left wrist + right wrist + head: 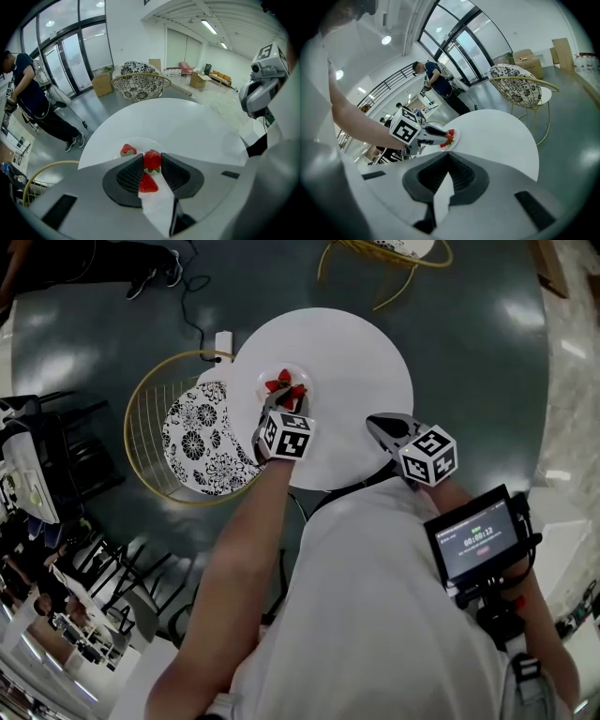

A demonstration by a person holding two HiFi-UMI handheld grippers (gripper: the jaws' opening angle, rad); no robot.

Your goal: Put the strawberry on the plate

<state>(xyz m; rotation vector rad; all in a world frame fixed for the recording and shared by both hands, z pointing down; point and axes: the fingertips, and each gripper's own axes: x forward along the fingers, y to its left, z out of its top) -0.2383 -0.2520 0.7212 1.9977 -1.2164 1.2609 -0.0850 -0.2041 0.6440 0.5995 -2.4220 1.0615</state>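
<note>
A clear plate rests on the far left part of the round white table. It holds a red strawberry that also shows in the left gripper view. My left gripper hangs just over the plate and is shut on another strawberry at its tips. A third berry shows lower in the gap between the jaws. From the right gripper view, the left gripper carries its berry above the plate. My right gripper is shut on nothing, held back over the table's near right side.
A yellow wire chair with a black-and-white flowered cushion stands left of the table. A power strip and cable lie on the dark floor. A person stands by the glass doors. A screen device sits by my right arm.
</note>
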